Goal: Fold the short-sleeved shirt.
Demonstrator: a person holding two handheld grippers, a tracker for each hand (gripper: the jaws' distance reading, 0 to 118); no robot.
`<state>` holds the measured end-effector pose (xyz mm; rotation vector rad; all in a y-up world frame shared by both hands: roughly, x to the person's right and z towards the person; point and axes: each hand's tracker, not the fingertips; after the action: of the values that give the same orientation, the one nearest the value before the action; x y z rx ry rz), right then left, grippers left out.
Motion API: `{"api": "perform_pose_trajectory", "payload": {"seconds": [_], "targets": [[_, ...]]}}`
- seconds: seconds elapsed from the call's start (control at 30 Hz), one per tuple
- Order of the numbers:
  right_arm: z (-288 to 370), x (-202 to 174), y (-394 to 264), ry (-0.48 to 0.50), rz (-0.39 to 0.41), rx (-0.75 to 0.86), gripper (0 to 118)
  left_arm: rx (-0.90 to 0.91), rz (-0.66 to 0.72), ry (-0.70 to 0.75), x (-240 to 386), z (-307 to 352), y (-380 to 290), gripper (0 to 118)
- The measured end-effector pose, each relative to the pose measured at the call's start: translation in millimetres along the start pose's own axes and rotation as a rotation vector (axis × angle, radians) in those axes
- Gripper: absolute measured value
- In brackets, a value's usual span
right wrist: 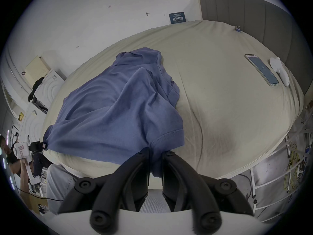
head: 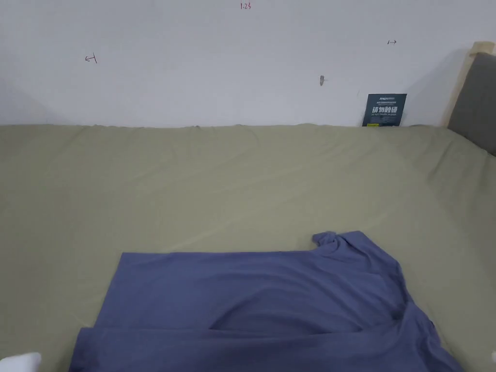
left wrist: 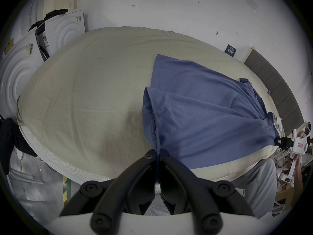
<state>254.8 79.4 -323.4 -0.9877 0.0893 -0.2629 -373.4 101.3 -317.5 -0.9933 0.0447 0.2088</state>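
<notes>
- The blue shirt lies on a big bed with a pale green sheet. It sits at the near edge of the bed, close to the person.
- In the head view, the near half of the shirt is lifted and folded over the far half. The fold line runs across the shirt from left to right.
- The collar sticks up in a small bump at the far right end of the shirt.
- The left gripper is low at the near edge of the bed. Its two black jaws are pressed together, with a thin edge of the shirt's hem pinched between them.
- The right gripper is also low at the near edge. Its jaws squeeze a bunch of blue cloth just under the sleeve.
- In the right gripper view, the left gripper is far off on the left, nipping the other corner of the shirt. A hand holds its white handle.
- The shirt hangs stretched between the two grippers.
- The person's grey trouser leg is right against the bed.
- A phone and a white thing lie side by side on the bed, well apart from the shirt.
- A dark sign leans on the white wall behind the bed.
</notes>
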Motion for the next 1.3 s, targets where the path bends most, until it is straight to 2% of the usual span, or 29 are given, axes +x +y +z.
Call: {"api": "perform_pose_trajectory", "payload": {"seconds": [0.03,0.07,0.1,0.13,0.17,0.2,0.23,0.3,0.37,0.4,0.43,0.47,0.5,0.53,0.57,0.73,0.9,1.17,1.27,1.3], "targets": [[-2,1,1,0.000,-0.010,-0.007,17,-0.002,0.001,0.000,-1,-2,0,0],[-3,2,0,-0.007,-0.026,-0.007,28,0.002,0.005,-0.004,-2,-3,-1,3],[-2,1,-1,-0.032,-0.044,-0.005,68,0.008,0.007,-0.017,-2,-3,-2,32],[-1,1,-1,-0.050,-0.049,-0.012,102,0.009,-0.003,0.002,-2,-3,-1,79],[2,2,-3,-0.047,-0.051,-0.005,118,0.003,-0.010,0.021,-3,-4,-2,115],[11,3,-3,-0.037,-0.063,0.038,118,0.009,-0.011,0.016,-4,-1,-3,117],[19,1,-1,-0.040,-0.062,0.057,118,0.083,-0.024,0.022,-2,8,1,114],[30,-6,7,-0.073,-0.020,0.075,118,0.061,-0.017,0.028,3,16,11,114],[41,-11,18,-0.085,0.006,0.148,118,0.124,-0.038,0.020,9,28,25,113],[47,-18,24,-0.090,0.028,0.187,116,0.148,-0.046,0.013,14,34,33,110],[51,-25,30,-0.085,0.047,0.216,108,0.178,-0.042,0.019,21,38,40,102],[55,-30,35,-0.091,0.066,0.269,87,0.195,-0.053,0.012,27,40,47,88],[58,-37,40,-0.099,0.090,0.314,39,0.236,-0.068,0.003,28,48,54,45],[59,-44,45,-0.123,0.112,0.331,5,0.263,-0.071,0.012,32,49,59,2],[58,-47,48,-0.136,0.105,0.350,1,0.273,-0.071,0.026,36,46,63,0],[52,-53,64,-0.095,0.067,0.362,1,0.315,-0.021,0.028,37,29,79,0],[41,-54,76,-0.104,0.082,0.358,1,0.294,-0.012,0.011,37,9,112,0],[13,-56,107,-0.120,0.091,0.338,1,0.174,-0.053,0.063,37,-79,183,0],[-1,-54,117,-0.131,0.101,0.320,1,0.122,-0.012,0.045,35,-117,205,0],[-5,-54,120,-0.133,0.107,0.312,1,0.125,-0.011,0.042,36,-127,210,9]]}}
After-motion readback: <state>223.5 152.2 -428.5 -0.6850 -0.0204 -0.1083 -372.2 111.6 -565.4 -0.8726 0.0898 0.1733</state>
